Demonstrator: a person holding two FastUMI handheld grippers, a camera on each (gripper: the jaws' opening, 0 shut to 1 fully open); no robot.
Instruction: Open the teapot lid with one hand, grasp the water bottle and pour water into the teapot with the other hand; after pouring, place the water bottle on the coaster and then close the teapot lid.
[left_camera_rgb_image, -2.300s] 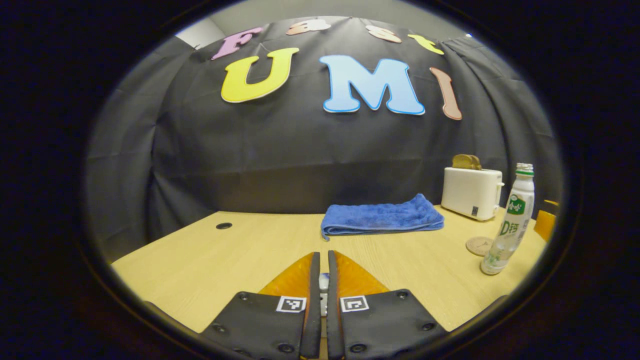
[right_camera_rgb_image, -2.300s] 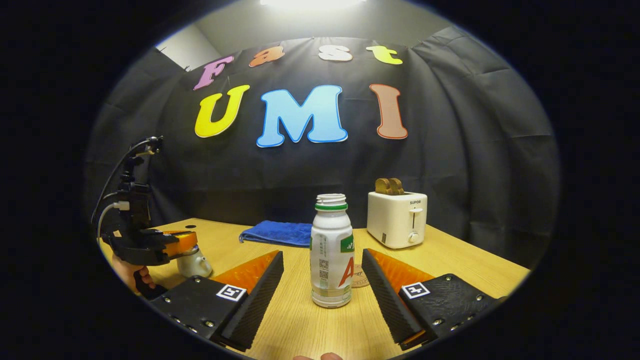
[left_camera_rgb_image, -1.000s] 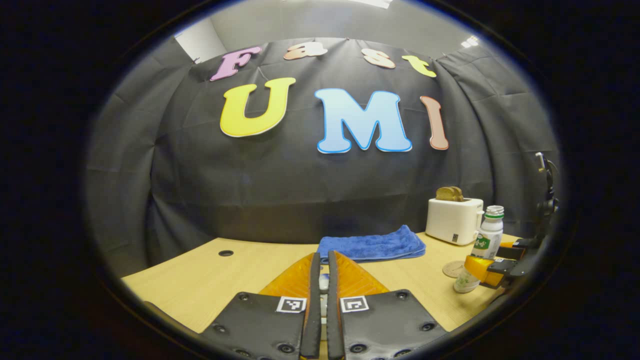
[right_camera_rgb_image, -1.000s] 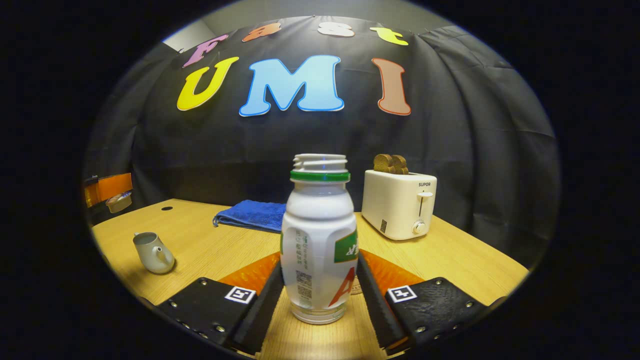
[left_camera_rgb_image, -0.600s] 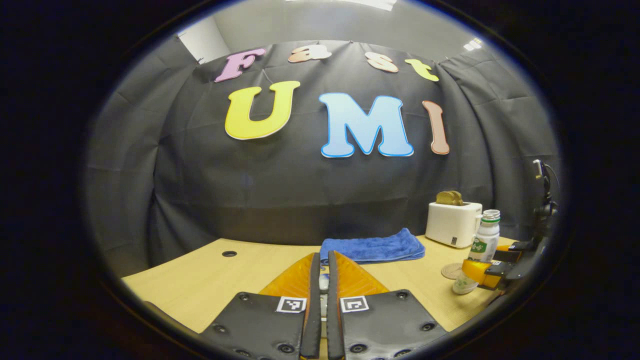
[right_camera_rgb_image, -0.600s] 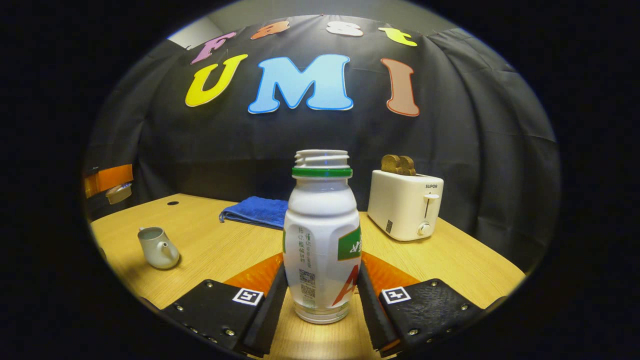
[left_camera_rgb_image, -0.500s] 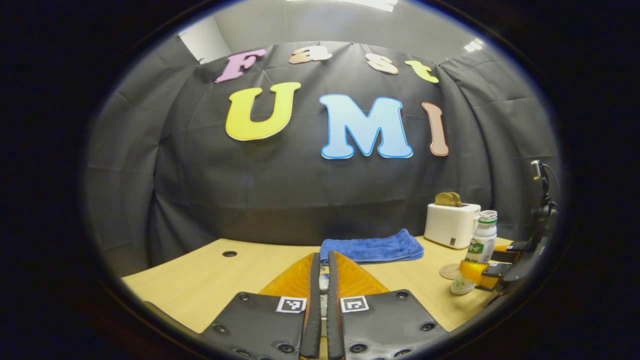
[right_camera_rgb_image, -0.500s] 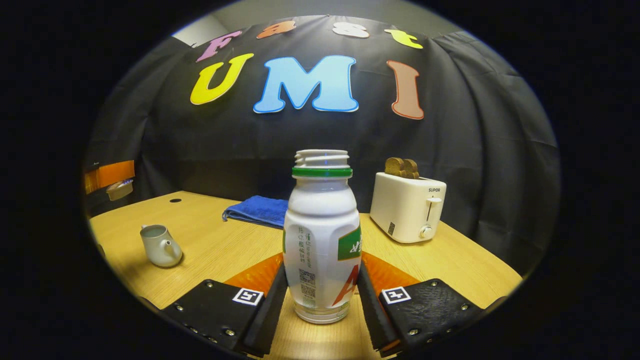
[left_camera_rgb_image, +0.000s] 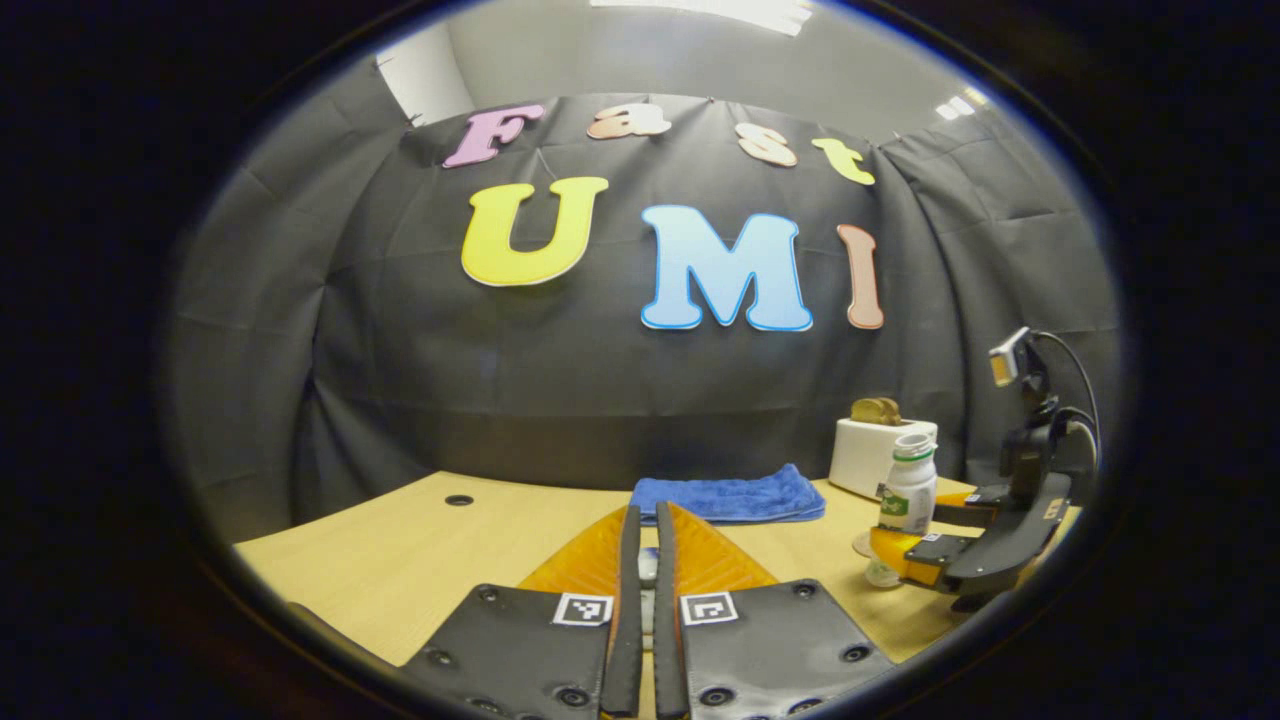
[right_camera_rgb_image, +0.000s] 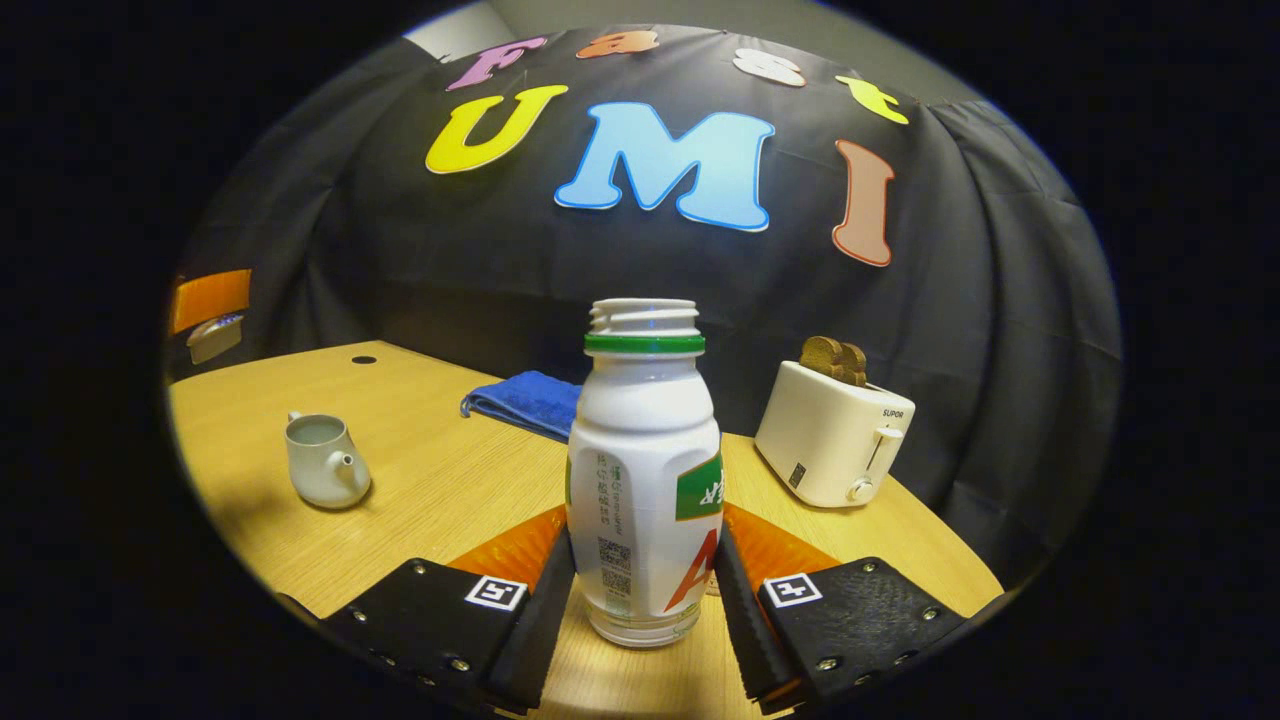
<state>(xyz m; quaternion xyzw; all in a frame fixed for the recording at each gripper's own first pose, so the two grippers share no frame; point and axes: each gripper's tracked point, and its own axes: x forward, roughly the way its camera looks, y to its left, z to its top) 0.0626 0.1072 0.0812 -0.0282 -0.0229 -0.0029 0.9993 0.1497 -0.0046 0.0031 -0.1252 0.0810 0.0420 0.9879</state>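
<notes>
— How does the right gripper (right_camera_rgb_image: 645, 590) sit?

— Level and low over the wooden table (right_camera_rgb_image: 440, 490), its fingers reaching forward. In the left gripper view the same tool (left_camera_rgb_image: 905, 560) shows far off to the right, with its dark body and cables rising behind it.

— And its grip?

— Closed on the water bottle (right_camera_rgb_image: 643, 470). Both fingers press the lower half of the bottle, one on each side. The bottle stands upright between them, uncapped, a green ring under the threaded neck. I cannot tell whether its base touches the table or hangs just above it.

— Where is the teapot?

— In the right gripper view the teapot (right_camera_rgb_image: 322, 462) sits on the table well off to the left of the bottle, its spout pointing toward the right gripper. Its top is open. At the far left edge of that view a small pale piece, likely the teapot lid (right_camera_rgb_image: 214, 338), hangs well above the table beneath the tip of the other tool (right_camera_rgb_image: 210, 300).

— So the left gripper has it?

— The left gripper (left_camera_rgb_image: 645, 565) is nearly closed, its fingers parallel with a thin slot between them, and something small and pale sits in that slot. It points level toward the back of the booth, raised above the table.

— The coaster?

— In the left gripper view a round coaster (left_camera_rgb_image: 862, 543) peeks out just beside the bottle's base, mostly hidden by it.

— Anything else?

— A folded blue towel (right_camera_rgb_image: 525, 398) lies toward the back of the table, and a white toaster (right_camera_rgb_image: 835, 435) with bread slices (right_camera_rgb_image: 833, 360) in its slots stands right of the bottle.
</notes>
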